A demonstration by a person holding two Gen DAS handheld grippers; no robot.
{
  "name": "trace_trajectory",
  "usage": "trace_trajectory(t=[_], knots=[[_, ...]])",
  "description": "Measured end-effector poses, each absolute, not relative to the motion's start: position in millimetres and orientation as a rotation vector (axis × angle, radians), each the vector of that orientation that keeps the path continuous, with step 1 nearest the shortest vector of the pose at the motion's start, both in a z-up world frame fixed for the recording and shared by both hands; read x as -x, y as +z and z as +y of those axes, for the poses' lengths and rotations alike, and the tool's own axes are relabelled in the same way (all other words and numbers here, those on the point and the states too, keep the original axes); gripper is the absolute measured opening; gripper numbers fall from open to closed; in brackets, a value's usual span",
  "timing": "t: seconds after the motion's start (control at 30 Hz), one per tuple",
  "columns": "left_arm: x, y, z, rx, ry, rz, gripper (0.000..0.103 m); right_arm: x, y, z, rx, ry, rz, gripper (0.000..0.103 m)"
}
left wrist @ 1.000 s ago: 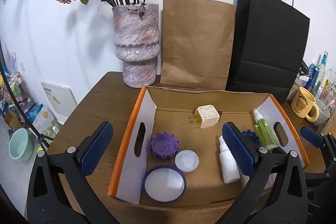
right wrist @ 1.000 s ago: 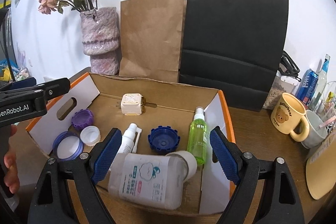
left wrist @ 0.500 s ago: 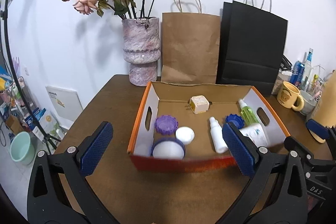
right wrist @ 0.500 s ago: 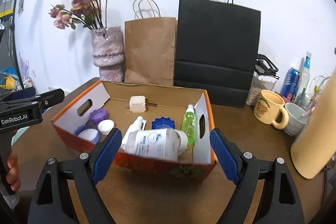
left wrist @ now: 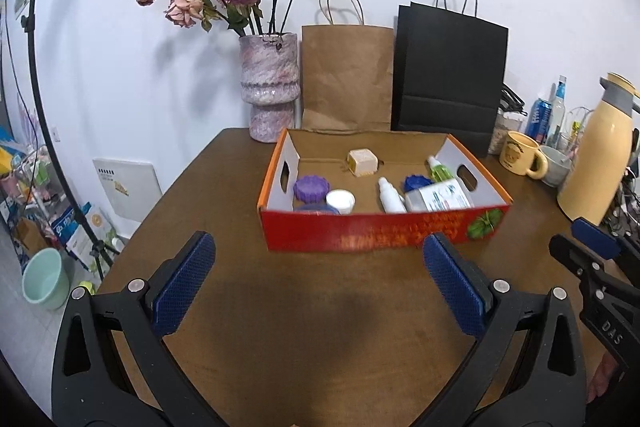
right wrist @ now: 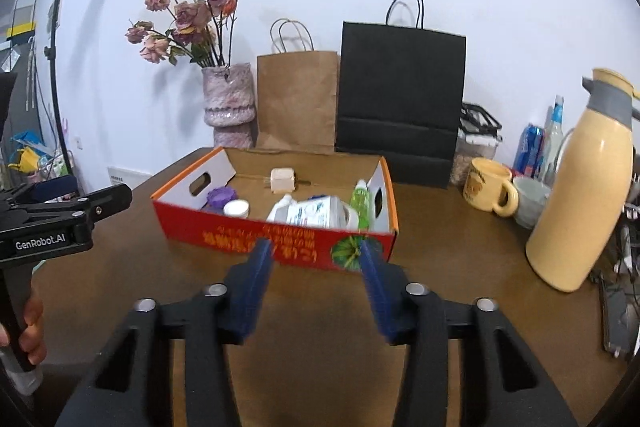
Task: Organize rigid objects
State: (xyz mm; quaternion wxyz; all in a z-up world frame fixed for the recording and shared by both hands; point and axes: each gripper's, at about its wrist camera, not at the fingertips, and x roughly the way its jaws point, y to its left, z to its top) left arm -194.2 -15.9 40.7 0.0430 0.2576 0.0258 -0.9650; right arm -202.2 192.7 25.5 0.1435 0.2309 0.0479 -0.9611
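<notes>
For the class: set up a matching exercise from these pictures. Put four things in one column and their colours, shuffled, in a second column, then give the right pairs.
Things:
1. mug
2. spray bottle
3. ridged lid
4. tall paper bag

Colours:
A. black
B. purple
C. yellow
D. green

Pairs: 1-C, 2-D, 3-B, 4-A

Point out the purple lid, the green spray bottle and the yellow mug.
purple lid (left wrist: pixel 311 187), left wrist view, its ridged top.
green spray bottle (right wrist: pixel 361 202), right wrist view, its green body.
yellow mug (right wrist: pixel 485 188), right wrist view, its printed side.
</notes>
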Motion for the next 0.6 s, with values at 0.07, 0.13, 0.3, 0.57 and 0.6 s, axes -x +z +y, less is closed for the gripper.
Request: trace_trajectory(t=[0.07,0.13,0.3,0.57,0.6], knots=[[185.8,38.6,-13.7,-0.796,-2.956,0.076,0.103,194.0,23.8,194.5,-0.662,-2.775,0.138,0.001],[176.4,36.4,-10.7,-0.799,-2.961,0.066,0.103,183.4,24.0,196.7,-0.637,-2.777,0.14,0.001],[159.5,32.6,-3.7,-0.815,-2.972,0.041,0.103,173.4,20.6,201.2,-0.685,-2.785,0.131,0.006],[139.4,28.7,-1.3,-0.83,-2.976,0.04,0.103,153.0,16.6,207.5,-0.667,-2.814,0.119,0.103],[137.6,28.4,-1.4,-0.832,-2.978,0.043,0.103,150.9,16.7,207.7,-0.661,-2.814,0.12,0.103]])
